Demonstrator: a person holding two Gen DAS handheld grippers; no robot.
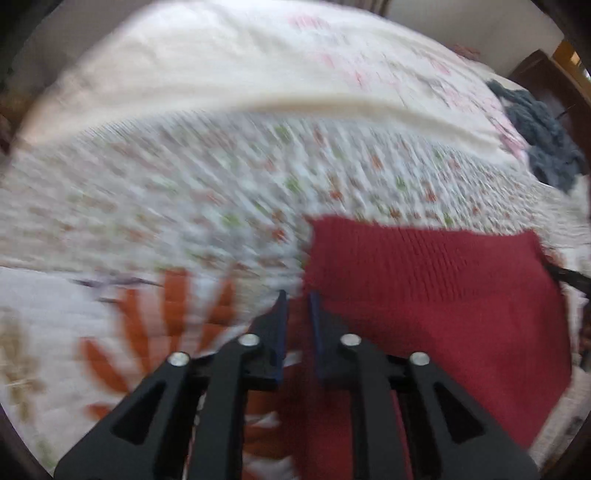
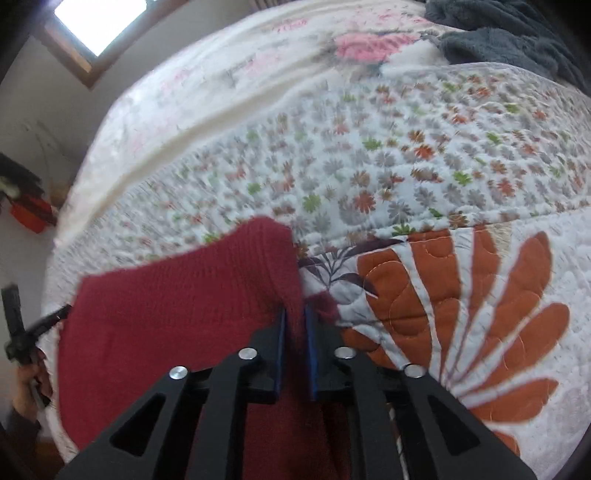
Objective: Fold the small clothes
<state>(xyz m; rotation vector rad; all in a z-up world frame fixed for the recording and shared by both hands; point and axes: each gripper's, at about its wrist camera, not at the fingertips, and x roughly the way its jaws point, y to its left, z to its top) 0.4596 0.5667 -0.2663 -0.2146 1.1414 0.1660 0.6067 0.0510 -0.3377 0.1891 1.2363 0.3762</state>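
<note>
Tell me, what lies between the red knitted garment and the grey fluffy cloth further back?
Only the flowered quilt lies between the red knit and grey fleece, clearest in the right wrist view.

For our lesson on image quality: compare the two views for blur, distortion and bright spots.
Left wrist view: heavy motion blur smears the quilt, while the left tool stays sharp; the fisheye bends the bed edge. Right wrist view: clearer, quilt flowers readable, the red knit garment ribbed and slightly soft at its edges; the window is blown out white; dark rounded corners in both.
</note>
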